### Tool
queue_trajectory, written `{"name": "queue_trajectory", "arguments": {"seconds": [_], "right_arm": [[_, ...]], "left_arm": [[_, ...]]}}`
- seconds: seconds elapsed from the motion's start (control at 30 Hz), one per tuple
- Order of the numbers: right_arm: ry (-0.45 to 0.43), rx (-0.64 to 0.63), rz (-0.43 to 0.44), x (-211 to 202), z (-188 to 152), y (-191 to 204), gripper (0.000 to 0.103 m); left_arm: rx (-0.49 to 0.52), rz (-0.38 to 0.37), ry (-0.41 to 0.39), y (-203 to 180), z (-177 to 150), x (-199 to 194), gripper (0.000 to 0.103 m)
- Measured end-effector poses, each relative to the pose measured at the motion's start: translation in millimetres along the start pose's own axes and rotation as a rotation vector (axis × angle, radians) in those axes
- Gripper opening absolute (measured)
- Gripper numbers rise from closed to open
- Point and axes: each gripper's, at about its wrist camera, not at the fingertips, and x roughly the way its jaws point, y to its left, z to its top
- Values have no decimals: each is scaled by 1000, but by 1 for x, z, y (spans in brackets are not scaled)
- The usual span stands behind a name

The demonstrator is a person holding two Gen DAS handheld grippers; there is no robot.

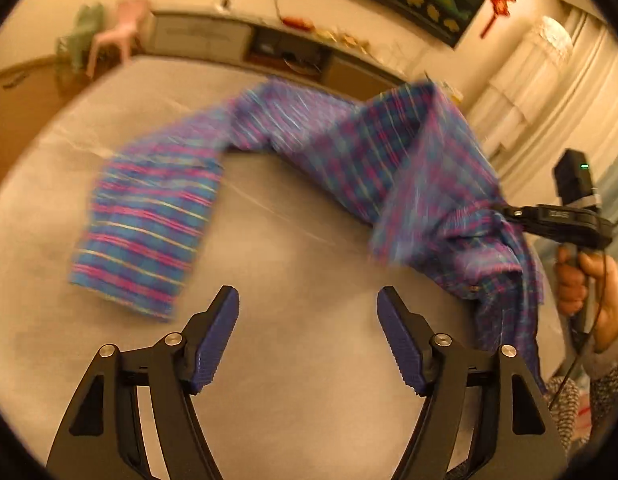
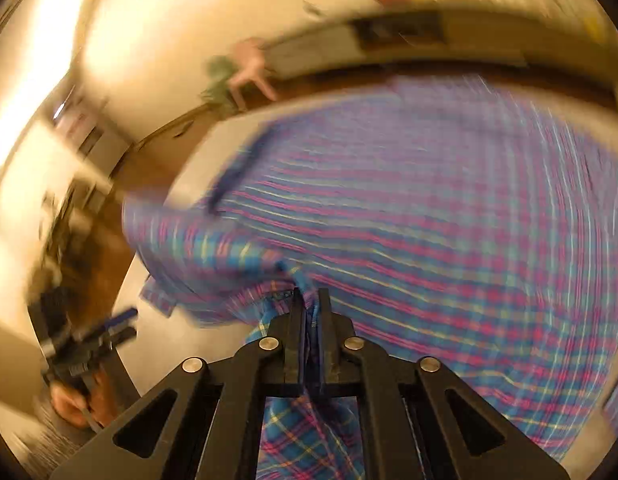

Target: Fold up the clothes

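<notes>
A blue, pink and yellow plaid shirt is partly lifted off the grey table, blurred by motion. One sleeve lies flat at the left. My right gripper is shut on a bunched edge of the shirt at the right and holds it up. In the right wrist view the plaid shirt fills most of the picture, pinched between the shut fingers of the right gripper. My left gripper hovers open over bare table, its blue pads empty. It shows blurred in the right wrist view as the left gripper.
A person's hand holds the right gripper's handle. A low cabinet runs along the far wall, with a pink stool and green cloth beside it. White curtains hang at the right. Wooden floor lies past the table's left edge.
</notes>
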Motion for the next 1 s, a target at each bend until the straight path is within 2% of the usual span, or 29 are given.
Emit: {"name": "queue_trajectory", "arguments": {"seconds": [0.03,0.1,0.2,0.33,0.37,0.43,0.47,0.53,0.6,0.63,0.67,0.7,0.73,0.77,0.83,0.9,1.0], "right_arm": [[24,30,-31,6,-3,-14,30],[28,56,-72,3,-11,-33,44],[3,66,-75,-14,-31,-48,45],[-45,-2,-92,-41,-57,-40,49],[-59,-31,-92,-48,-67,-34,52],[-84,-91,-83,-64,-89,-22,66],[-89,-127,-73,-70,-100,-19,70],[-78,-195,-102,-61,-111,-9,73],[-50,-255,-169,-42,-118,-4,73],[-26,-273,-197,-34,-122,-5,71],[2,-286,-224,-27,-126,-8,62],[33,-296,-239,-21,-130,-12,28],[48,-300,-244,-17,-134,-15,13],[43,-303,-239,-18,-137,-17,13],[14,-313,-218,-24,-140,-15,7],[-29,-322,-191,-41,-144,-10,6],[-86,-375,-93,-72,-154,13,6]], "left_arm": [[4,-14,17,-5,1,11,74],[13,-43,50,-16,3,32,74],[24,-82,67,-34,9,60,74],[19,-113,59,-52,31,83,74],[-7,-145,53,-53,37,86,74],[-58,-210,42,-55,49,91,76],[-96,-243,44,-57,55,97,78],[-138,-250,63,-58,61,113,79],[-155,-219,96,-64,67,135,76],[-153,-210,104,-67,69,141,56],[-142,-201,107,-73,70,147,33],[-147,-208,112,-75,70,146,4],[-152,-215,116,-77,71,146,3],[-152,-234,89,-78,70,135,3],[-151,-272,34,-80,68,113,2],[-168,-316,0,-76,61,75,1],[-155,-334,-58,-61,44,5,1]]}}
